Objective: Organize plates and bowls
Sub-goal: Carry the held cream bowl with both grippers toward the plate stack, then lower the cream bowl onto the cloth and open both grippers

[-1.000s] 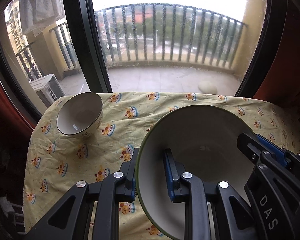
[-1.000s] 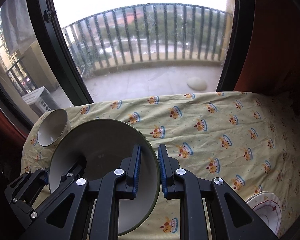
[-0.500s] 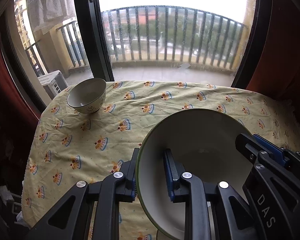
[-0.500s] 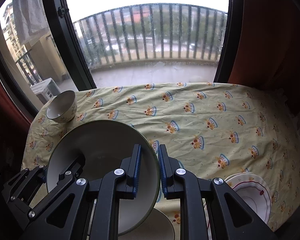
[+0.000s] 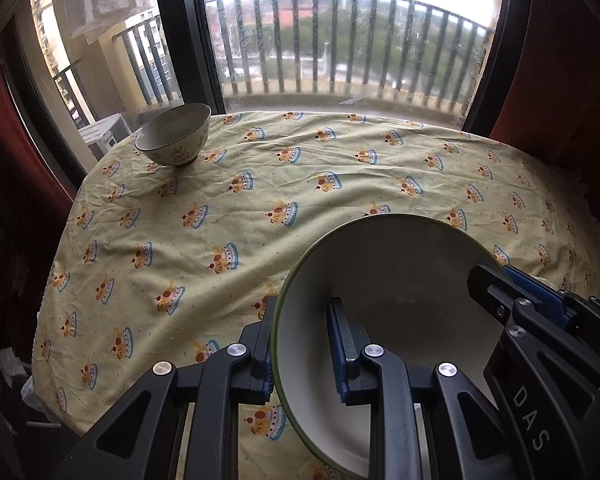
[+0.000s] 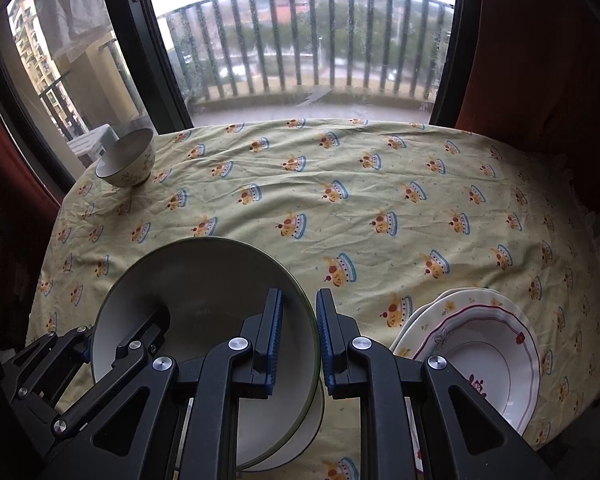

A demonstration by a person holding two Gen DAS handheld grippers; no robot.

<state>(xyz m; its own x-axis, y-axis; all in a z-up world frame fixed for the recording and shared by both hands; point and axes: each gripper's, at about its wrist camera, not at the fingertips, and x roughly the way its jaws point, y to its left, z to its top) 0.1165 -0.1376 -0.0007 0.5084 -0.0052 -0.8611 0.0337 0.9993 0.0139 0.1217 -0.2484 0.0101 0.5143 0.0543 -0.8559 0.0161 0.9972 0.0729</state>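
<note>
Green-rimmed bowl (image 5: 388, 280): clamped at opposite rims by left gripper (image 5: 304, 350) and right gripper (image 6: 298, 340), above yellow tablecloth (image 6: 340, 232); small bowl (image 5: 174, 134) far-left.

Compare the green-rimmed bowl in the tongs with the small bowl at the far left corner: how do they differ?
The green-rimmed bowl is wide and plain; the small bowl is narrower, with a floral print outside. The green-rimmed bowl is tilted, clamped at opposite rims by the left tongs and right tongs; the small bowl stands upright on the tablecloth, untouched. Both look empty.
</note>
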